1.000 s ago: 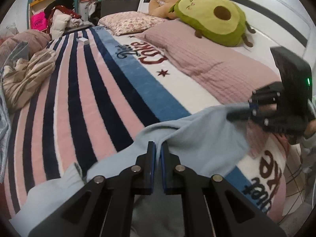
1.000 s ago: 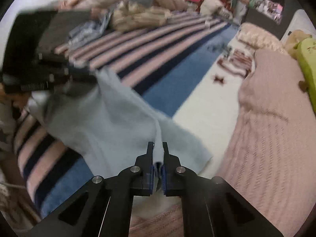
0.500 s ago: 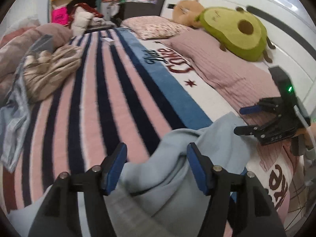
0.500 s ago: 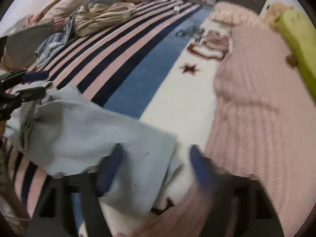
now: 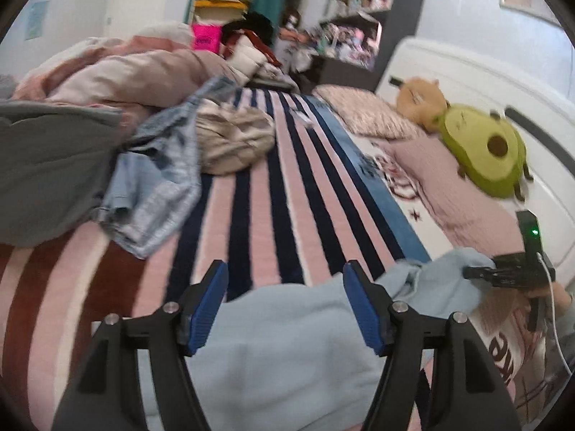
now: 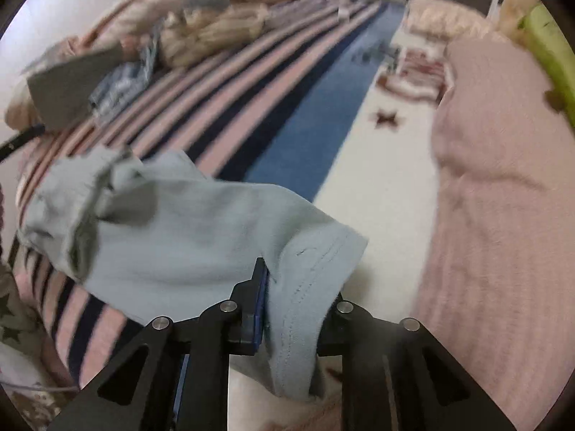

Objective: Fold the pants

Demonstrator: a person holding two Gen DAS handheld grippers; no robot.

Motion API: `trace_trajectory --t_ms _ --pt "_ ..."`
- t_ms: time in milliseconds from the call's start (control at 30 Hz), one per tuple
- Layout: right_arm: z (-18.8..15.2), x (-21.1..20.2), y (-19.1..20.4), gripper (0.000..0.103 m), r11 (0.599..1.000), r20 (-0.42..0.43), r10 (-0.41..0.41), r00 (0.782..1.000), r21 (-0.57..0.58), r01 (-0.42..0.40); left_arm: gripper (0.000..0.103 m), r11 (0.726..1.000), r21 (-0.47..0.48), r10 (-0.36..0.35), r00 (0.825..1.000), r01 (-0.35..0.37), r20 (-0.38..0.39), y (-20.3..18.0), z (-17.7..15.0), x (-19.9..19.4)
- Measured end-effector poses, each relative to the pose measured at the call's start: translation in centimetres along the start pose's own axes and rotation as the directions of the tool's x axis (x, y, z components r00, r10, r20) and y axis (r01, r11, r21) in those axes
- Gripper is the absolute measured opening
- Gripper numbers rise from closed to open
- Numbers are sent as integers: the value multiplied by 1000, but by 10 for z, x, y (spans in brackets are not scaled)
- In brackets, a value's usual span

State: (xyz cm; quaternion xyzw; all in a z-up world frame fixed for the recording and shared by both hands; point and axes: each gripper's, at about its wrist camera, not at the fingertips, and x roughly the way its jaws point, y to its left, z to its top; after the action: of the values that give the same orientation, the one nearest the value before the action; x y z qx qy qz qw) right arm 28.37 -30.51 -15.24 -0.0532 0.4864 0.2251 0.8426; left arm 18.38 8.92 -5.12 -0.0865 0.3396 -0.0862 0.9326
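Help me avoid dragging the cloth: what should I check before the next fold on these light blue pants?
1. Left tool open and holding nothing: ok.
2. Hem of the pants lies between the fingers of the right tool: ok.
3. Right tool clamped firmly on that hem: cannot tell.
4. Pants lying flat: not ok, bunched at the far end.
5. Striped blanket just beyond the pants free of other clothes: ok.

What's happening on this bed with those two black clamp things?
A person is folding a pair of light blue pants on the striped blanket, using a handheld gripper in each hand. The left gripper is wide open above the cloth, holding nothing. The right gripper has the hem end bunched between its fingers, though its far finger is hidden by fabric. The pants lie rumpled, not yet neat.
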Motion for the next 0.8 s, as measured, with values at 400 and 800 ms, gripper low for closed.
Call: trace_trajectory --t_ms 400,800 --pt "21 -68 53 13 997 50 25 998 67 -28 67 999 25 35 999 -36 37 33 -9 -39" --pt "88 5 306 13 868 -28 460 888 -194 -456 72 996 -82 -21 996 29 90 104 -39 -82"
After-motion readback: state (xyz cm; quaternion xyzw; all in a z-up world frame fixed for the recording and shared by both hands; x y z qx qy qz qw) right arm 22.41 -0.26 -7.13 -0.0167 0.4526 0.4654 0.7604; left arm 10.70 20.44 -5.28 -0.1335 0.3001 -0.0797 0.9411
